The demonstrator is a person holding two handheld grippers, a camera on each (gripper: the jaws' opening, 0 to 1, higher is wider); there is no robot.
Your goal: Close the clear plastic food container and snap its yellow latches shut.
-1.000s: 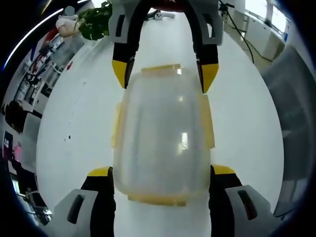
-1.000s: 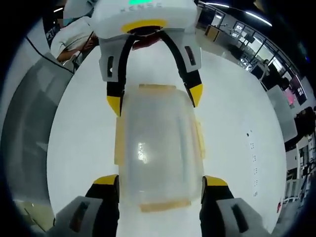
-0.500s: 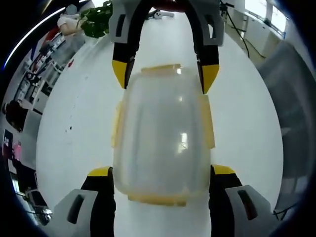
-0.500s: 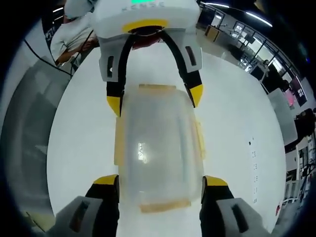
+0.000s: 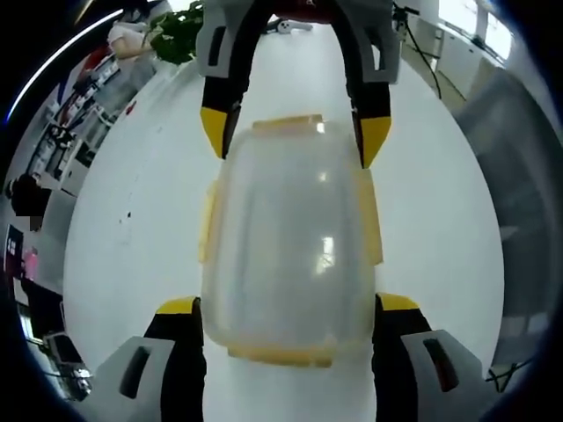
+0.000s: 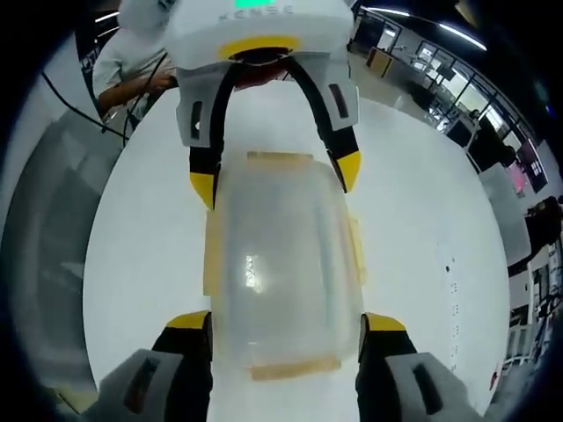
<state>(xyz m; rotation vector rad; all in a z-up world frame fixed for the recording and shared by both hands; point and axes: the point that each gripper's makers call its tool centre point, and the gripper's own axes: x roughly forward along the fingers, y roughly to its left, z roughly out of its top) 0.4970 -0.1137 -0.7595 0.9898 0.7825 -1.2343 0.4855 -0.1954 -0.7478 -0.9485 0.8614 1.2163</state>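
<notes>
Clear plastic food container (image 5: 286, 237): lid on, lying at the centre of the left gripper view on the white surface (image 5: 141, 220); likewise at the centre of the right gripper view (image 6: 281, 272) on the same surface (image 6: 413, 237).

Yellow latches (image 5: 286, 123): one on each of the four sides, all folded against the container walls. In the right gripper view the near-end latch (image 6: 295, 365) sits low in the frame between that tool's jaws.

Left tool (image 5: 286, 303): rises from the lower edge of its view, jaws spread, yellow-tipped fingers (image 5: 179, 306) flanking the near end of the container and pressed to its sides, gripping it. Seen from the right gripper view it enters from the top (image 6: 273, 176), fingers at the far corners.

Right tool (image 6: 286, 321): jaws spread round the opposite end, fingertips (image 6: 380, 322) against the container walls, grasping it. In the left gripper view it comes down from the upper edge (image 5: 290, 136).

Background: green plant (image 5: 176, 40), upper left; seated person (image 6: 132, 66), upper left of the right gripper view.
</notes>
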